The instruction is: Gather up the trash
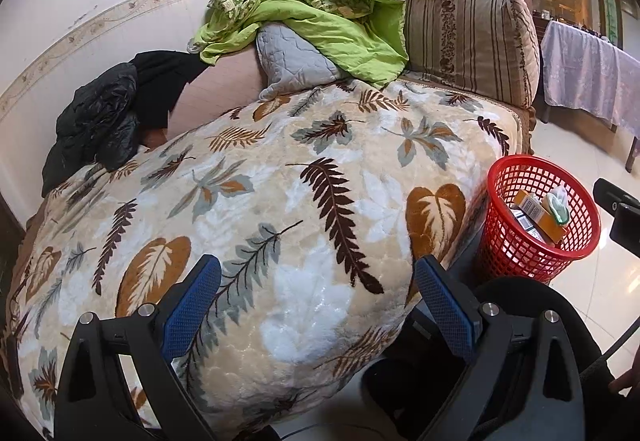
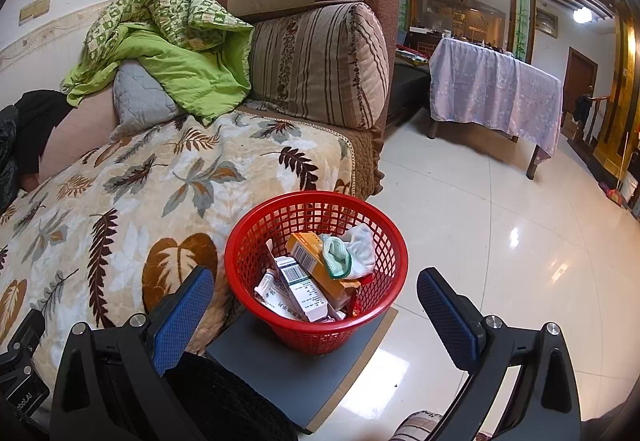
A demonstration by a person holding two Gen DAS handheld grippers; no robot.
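A red mesh basket (image 2: 316,329) stands on a grey board (image 2: 280,373) beside the sofa. It holds an orange box (image 2: 310,253), a white medicine box (image 2: 300,287), a small tube (image 2: 266,285) and a crumpled white-green tissue (image 2: 352,249). My right gripper (image 2: 316,305) is open and empty, just above and in front of the basket. My left gripper (image 1: 318,295) is open and empty over the leaf-patterned blanket (image 1: 260,201). The basket (image 1: 516,257) shows at the right in the left wrist view.
A green quilt (image 1: 304,9), a grey cushion (image 1: 292,61) and black clothes (image 1: 100,121) lie at the sofa back. A striped cushion (image 2: 320,65) leans on the brown armrest. A cloth-covered table (image 2: 496,93) stands on the glossy tile floor (image 2: 500,241).
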